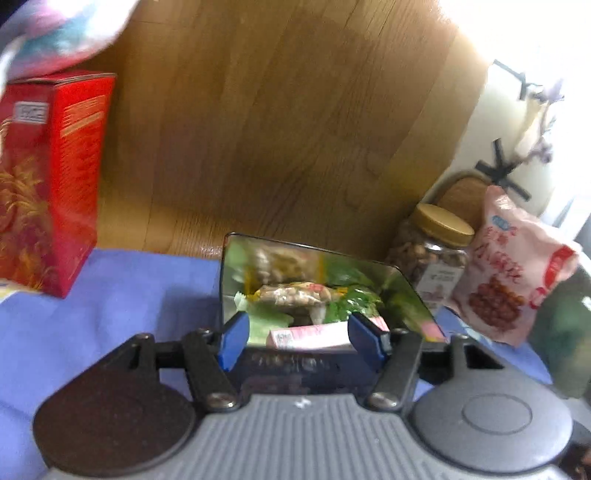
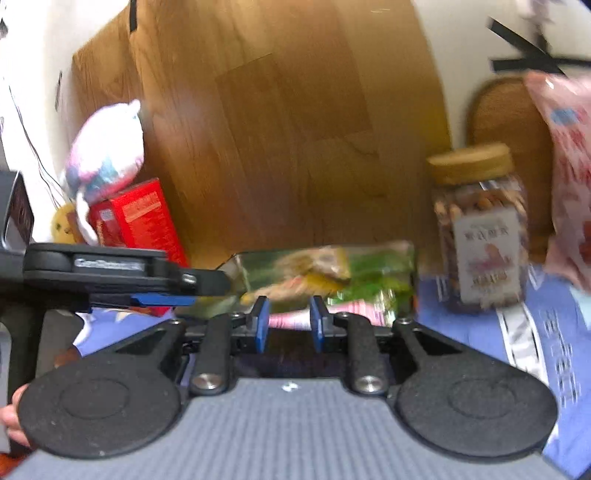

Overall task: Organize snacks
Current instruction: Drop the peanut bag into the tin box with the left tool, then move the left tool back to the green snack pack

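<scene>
At the far left a red box (image 1: 55,177) stood upright on the blue cloth (image 1: 122,295), with a soft pastel toy (image 1: 62,33) resting on top of it, well apart from the work. In the middle sat the shiny tin (image 1: 321,269), open-topped and already holding a clear bag of nuts (image 1: 295,293), green wrappers and a pink carton (image 1: 310,338) at its near edge; it looked to be the collecting place for the snacks. The left hand-held gripper (image 1: 303,338) hung at the tin's near rim, jaws apart, with the carton lying between them but not clearly pinched. The right hand-held gripper (image 2: 287,325) faced the same tin (image 2: 325,273), jaws narrow yet parted, empty as far as the blur allowed. To the right stood a nut jar (image 1: 432,254) with a gold lid, then a pink snack bag (image 1: 513,273) leaning beside it, both still outside the tin. The two tools crowded each other at the tin's front.
</scene>
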`<move>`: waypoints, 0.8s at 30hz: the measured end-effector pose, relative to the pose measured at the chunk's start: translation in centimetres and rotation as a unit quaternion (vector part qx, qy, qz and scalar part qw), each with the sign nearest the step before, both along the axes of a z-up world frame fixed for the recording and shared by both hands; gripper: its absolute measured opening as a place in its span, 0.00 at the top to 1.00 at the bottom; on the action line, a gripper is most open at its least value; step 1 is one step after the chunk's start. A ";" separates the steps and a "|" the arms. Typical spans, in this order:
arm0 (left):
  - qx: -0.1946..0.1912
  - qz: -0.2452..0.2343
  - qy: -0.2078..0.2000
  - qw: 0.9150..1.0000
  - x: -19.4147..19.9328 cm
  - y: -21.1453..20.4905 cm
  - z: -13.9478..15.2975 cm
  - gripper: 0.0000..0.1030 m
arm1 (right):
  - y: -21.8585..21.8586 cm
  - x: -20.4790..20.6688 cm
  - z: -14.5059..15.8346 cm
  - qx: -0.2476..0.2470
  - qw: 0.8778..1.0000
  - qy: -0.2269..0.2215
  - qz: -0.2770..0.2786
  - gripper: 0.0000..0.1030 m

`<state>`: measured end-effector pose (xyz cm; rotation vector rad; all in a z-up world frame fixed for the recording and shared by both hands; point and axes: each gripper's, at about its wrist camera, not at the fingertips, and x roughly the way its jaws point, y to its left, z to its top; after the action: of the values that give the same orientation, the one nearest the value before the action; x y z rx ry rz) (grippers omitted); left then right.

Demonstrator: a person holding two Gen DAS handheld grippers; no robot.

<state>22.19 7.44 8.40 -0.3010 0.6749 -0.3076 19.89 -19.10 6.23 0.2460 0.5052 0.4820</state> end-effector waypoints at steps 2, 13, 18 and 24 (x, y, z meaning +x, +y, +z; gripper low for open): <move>-0.009 -0.007 0.012 1.000 -1.8 0.6 -0.3 0.38 | -1.5 -1.5 -1.0 0.018 0.999 0.028 0.006 0.74; -0.039 -0.049 0.058 0.996 -11.8 0.6 -3.6 0.38 | -5.1 -9.9 -5.8 0.091 0.984 0.148 0.041 0.75; -0.049 -0.064 0.058 0.995 -14.8 0.9 -2.9 0.38 | -3.3 -15.0 -5.0 0.048 0.989 0.109 0.088 0.73; -0.033 -0.086 0.068 0.993 -15.4 -1.6 -3.2 0.38 | -2.3 -17.8 -3.6 -0.026 0.996 0.039 0.074 0.58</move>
<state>6.75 5.82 5.21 -0.3285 0.8284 -0.4780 2.08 -21.38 2.59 0.1777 0.6139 0.6033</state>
